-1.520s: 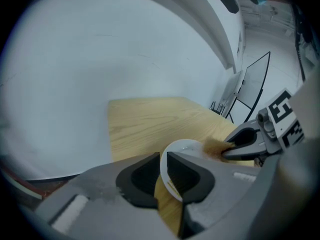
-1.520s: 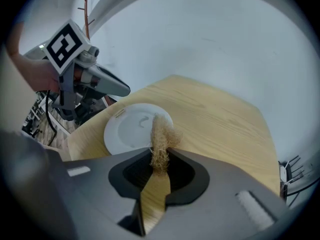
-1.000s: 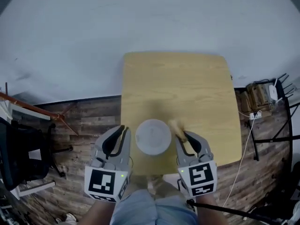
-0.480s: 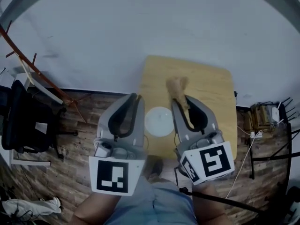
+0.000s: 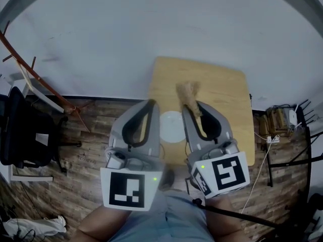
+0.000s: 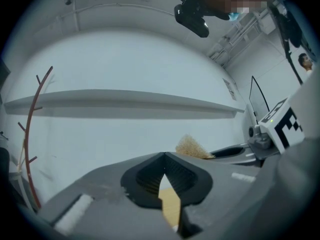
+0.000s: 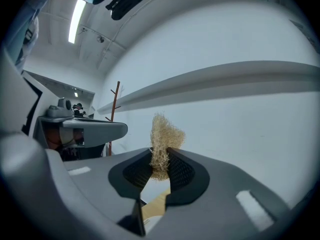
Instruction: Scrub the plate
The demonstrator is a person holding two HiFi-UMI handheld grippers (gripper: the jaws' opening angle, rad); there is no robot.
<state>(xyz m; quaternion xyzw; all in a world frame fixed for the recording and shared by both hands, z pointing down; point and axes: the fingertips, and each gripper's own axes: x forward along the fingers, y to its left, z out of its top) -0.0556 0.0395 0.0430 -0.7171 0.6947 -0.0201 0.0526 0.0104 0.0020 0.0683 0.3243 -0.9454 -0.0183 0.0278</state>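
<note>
The white plate [image 5: 171,126] lies on the light wooden table [image 5: 212,84], near its front edge, far below both grippers. My right gripper [image 5: 191,107] is shut on a tan fibrous scrubber [image 5: 187,92], which sticks out past its fingertips; the right gripper view shows the scrubber [image 7: 162,139] pinched between the pads. My left gripper [image 5: 151,105] hangs to the left of the plate. Its jaws have just been closing and now meet at the tips [image 6: 164,156] with nothing between them. Both grippers point level at the white wall.
A dark chair [image 5: 25,135] stands on the wooden floor [image 5: 86,150] at the left, beside a red-brown stand [image 5: 35,79]. A wooden box and cables [image 5: 277,120] lie right of the table. A ledge [image 6: 125,101] runs along the wall.
Both grippers have risen well above the table and the plate and now point level. The left jaws have drawn together. The scrubber stays in the right gripper.
</note>
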